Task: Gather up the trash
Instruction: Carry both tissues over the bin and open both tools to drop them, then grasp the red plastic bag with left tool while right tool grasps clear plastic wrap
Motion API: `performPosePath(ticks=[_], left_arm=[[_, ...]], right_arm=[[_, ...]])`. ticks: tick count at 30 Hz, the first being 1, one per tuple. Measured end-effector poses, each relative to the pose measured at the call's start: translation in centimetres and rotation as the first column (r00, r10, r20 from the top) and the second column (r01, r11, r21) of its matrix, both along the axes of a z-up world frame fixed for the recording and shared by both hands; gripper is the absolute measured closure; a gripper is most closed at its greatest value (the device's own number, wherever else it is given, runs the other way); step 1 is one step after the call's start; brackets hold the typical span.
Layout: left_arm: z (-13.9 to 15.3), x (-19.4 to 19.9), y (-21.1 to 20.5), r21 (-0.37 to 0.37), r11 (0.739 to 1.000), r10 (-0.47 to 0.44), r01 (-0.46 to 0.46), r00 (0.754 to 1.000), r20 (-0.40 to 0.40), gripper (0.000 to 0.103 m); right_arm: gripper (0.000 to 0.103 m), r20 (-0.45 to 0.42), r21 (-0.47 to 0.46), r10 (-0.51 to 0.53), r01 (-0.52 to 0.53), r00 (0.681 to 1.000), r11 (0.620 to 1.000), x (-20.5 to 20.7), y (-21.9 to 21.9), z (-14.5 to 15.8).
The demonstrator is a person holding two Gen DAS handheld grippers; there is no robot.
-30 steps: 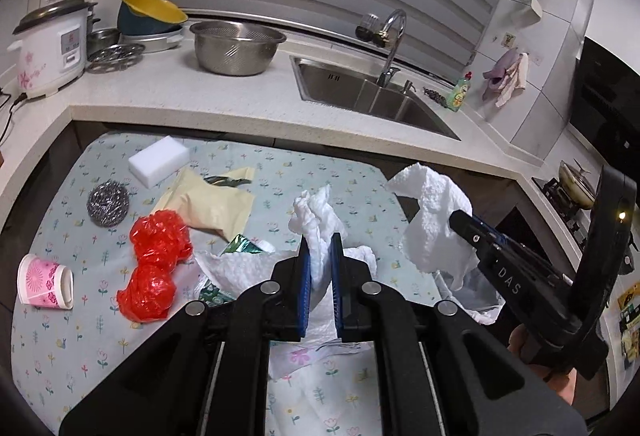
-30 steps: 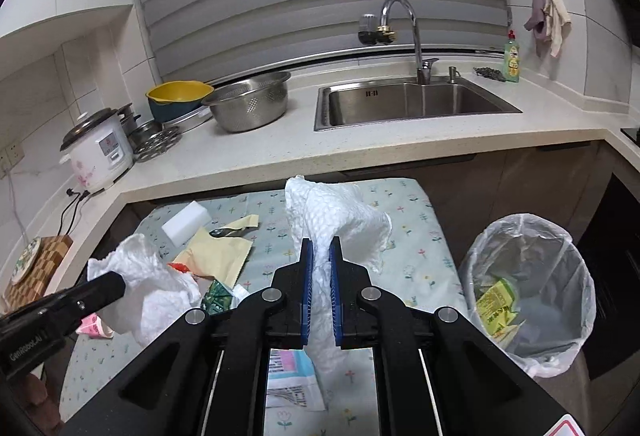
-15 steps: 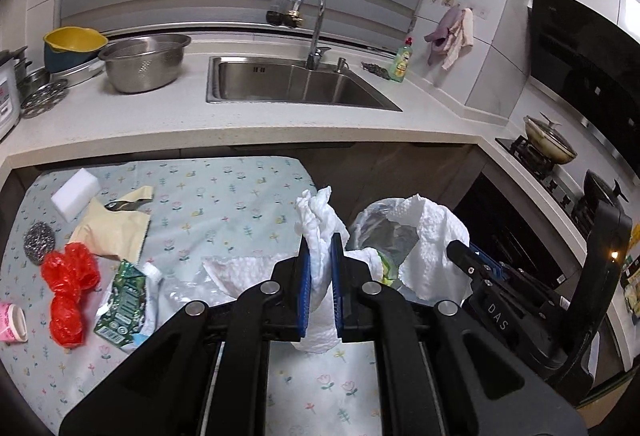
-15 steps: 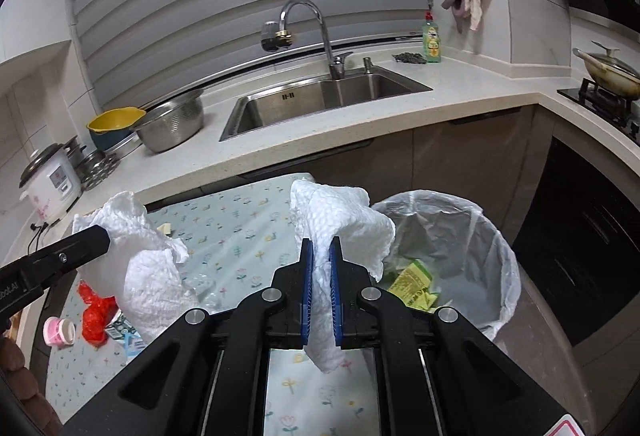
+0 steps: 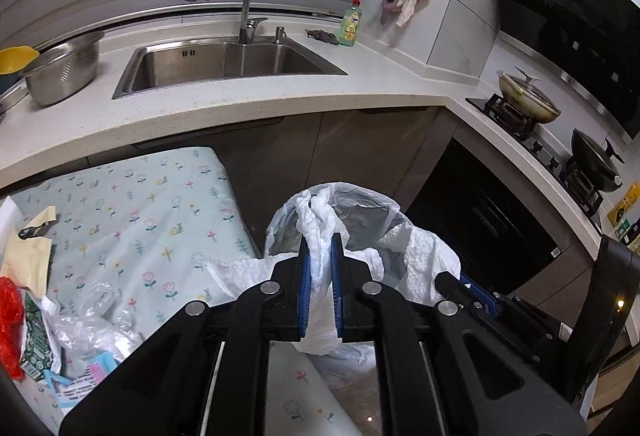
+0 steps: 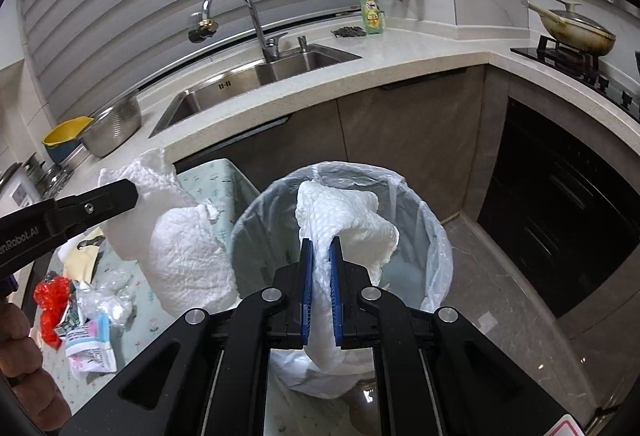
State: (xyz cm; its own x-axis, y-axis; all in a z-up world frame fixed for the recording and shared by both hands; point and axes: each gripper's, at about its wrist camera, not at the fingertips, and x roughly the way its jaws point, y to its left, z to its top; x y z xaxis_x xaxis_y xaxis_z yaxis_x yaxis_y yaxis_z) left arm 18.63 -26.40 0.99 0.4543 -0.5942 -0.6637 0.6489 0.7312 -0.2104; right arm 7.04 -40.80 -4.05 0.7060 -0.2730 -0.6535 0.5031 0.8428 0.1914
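Two crumpled tissues held at the trash bin

The right gripper (image 6: 320,264) is clamped tight on a white paper towel (image 6: 344,212) above the lined trash bin (image 6: 434,260); the left gripper (image 5: 320,260), also clamped tight, pinches a second towel (image 5: 316,212) beside the bin's left rim.

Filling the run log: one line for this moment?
left tongs: shut on tissue | right tongs: shut on tissue | both at bin
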Motion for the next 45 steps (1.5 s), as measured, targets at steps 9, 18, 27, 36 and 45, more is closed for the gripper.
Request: performPosePath(ticks=[9,18,27,36,45], left_arm=[[-2.2,0.2,-4.4,0.040,0.998,-0.041,0.042,0.999,-0.011,0.091],[-1.8,0.4,-3.9,0.027,1.000,-0.010,0.010,1.000,0.005,0.057],[0.0,0.2,-1.3,0.002,1.000,0.023,-0.023,1.000,0.018,0.057],[1.7,0.0,4.8,-0.023,0.994,0.108,-0.107,0.993,0.039,0.048],[2.5,0.1,13.1,-0.023,0.973,0.231,-0.230,0.972,0.051,0.044]], right_arm=[[0.085,-0.008,0.005,-0.025,0.025,1.000,1.000,0.4,-2.0,-1.3],[0.066,0.020,0.000,-0.038,0.038,0.999,0.999,0.3,-2.0,-0.6],[0.059,0.044,-0.041,-0.025,0.027,0.999,0.999,-0.2,0.0,1.4],[0.055,0.074,-0.062,0.041,-0.036,0.996,0.997,-0.2,4.5,3.8],[0.048,0.086,-0.077,0.134,-0.127,0.987,0.989,1.0,11.1,5.3]])
